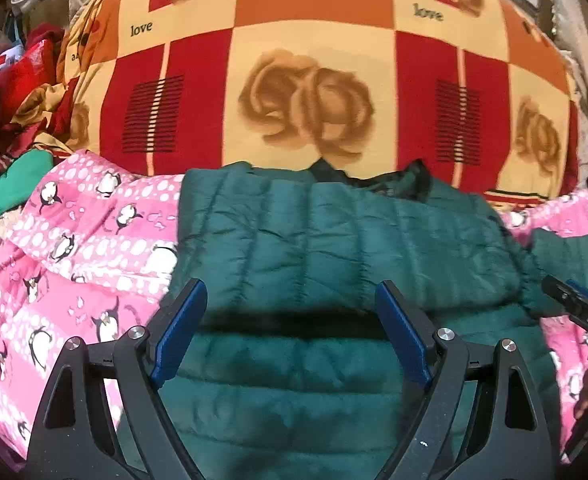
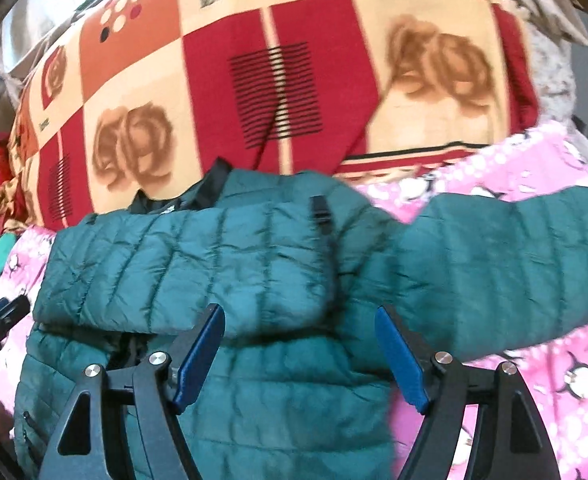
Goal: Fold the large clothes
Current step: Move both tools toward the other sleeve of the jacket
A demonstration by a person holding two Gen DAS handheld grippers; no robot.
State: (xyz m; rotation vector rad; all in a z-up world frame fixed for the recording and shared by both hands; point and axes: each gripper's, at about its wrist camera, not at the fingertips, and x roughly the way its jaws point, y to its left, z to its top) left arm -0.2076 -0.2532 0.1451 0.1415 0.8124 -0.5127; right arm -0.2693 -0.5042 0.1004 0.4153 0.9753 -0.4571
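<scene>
1. Green quilted jacket (image 1: pixel 346 232): the task's garment. It lies flat on the pink penguin blanket (image 1: pixel 85 248), collar end toward the checked rose blanket (image 1: pixel 306 92). One panel is folded over across the body and forms a thick edge with a dark shadow beneath it.
2. Jacket sleeve (image 2: pixel 514 248): reaches out from the jacket's right side across the pink penguin blanket, not yet folded in.
3. Left tool (image 1: pixel 291 320): released, blue pads standing wide apart above the jacket's folded edge; nothing is between them and no cloth is pinched.
4. Right tool (image 2: pixel 300 344): released, jaws wide and empty, above the jacket near where the sleeve joins the body.
5. Step in hand, as judged: one fold is laid and both tools are clear of it; the outstretched sleeve looks like the next part to bring in. To do it well, grip the sleeve near its far end, carry it low across the jacket's body, lay it level with the folded edge and press out the puffed quilting so it does not spring back.
6. Green clothes and red fabrics (image 1: pixel 9 92): heaped well to the left of the jacket, beyond the pink penguin blanket.
7. Left wrist view only: the heap beside the jacket, the full width of the folded edge, the other tool's tip and part of a hand at the right border.
8. Right wrist view only: the sleeve's whole length, a black strap (image 2: pixel 320 208) on the jacket's shoulder, a pocket zip at the lower left.
</scene>
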